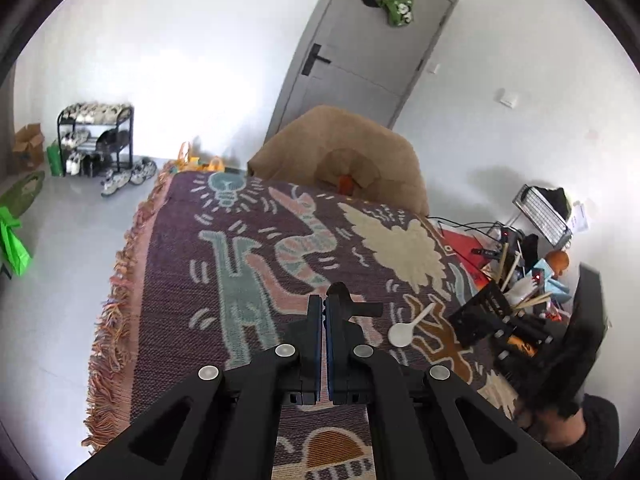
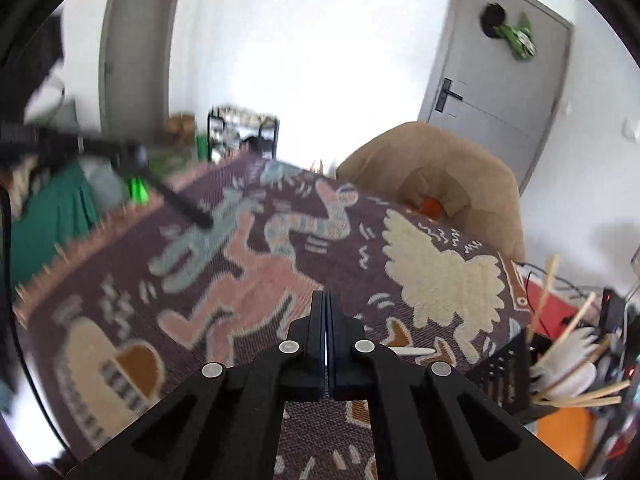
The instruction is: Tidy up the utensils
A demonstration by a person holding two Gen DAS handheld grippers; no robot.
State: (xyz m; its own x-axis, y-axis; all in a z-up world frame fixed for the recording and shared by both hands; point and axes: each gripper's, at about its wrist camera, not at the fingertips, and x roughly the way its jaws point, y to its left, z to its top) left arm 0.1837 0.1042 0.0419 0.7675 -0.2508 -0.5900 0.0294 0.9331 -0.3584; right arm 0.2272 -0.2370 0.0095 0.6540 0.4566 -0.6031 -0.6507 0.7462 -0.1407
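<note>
Both grippers closed, holding nothing | white spoon on blanket | black caddy beside

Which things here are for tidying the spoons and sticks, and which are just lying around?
For the job:
white spoon on the blanket
black holder with chopsticks
black utensil in the left hand-held gripper

Just lying about:
shoe rack
tan cushion
green bag
</note>
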